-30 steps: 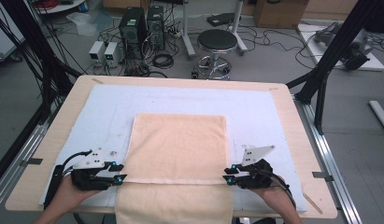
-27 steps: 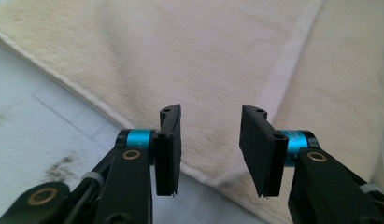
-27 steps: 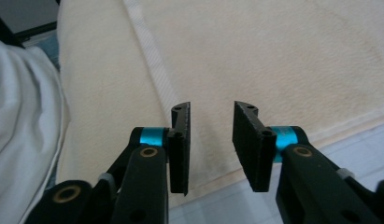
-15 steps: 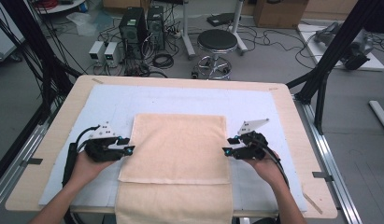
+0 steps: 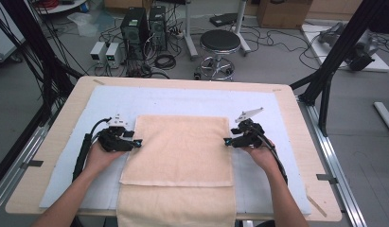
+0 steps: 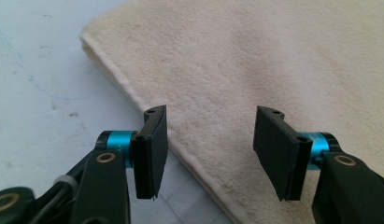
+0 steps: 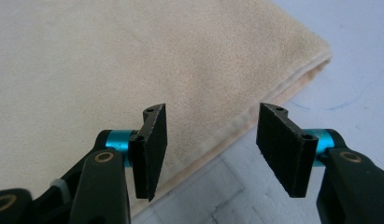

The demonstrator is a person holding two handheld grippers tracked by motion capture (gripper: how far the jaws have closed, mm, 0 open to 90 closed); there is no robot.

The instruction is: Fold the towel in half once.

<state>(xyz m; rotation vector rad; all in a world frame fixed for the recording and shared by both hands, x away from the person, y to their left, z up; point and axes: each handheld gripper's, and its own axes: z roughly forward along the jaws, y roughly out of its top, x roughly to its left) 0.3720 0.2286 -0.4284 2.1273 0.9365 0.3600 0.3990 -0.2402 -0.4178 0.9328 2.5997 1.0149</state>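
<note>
Your left gripper [image 5: 137, 142] sits at the left edge of the folded peach-coloured terry towel [image 5: 180, 151], your left hand [image 5: 101, 156] wrapped around its black body, and its cable [image 5: 83, 151] trails back along your forearm. Its jaws have just been opening and now stand spread. In the left gripper view the left gripper [image 6: 210, 140] looks down on the towel [image 6: 273, 60], whose doubled edge runs on a slant between the two black pads [image 6: 152, 149]; neither pad presses on the cloth.

The towel lies in the middle of the pale blue mat [image 5: 277, 101] that covers the light wooden table [image 5: 64, 118]. Its upper layer is folded back over the lower one, and the near end of the lower layer hangs over the table's near edge, between your forearms.

Your right gripper [image 5: 226, 141] sits at the towel's right edge, level with the left one, held in your right hand [image 5: 258, 153]. Its jaws have also just been opening and stand apart. In the right gripper view the right gripper [image 7: 210, 140] straddles the folded border of the towel [image 7: 87, 60], with the blue mat [image 7: 348, 60] beyond it; the pads [image 7: 283, 144] hold nothing.
</note>
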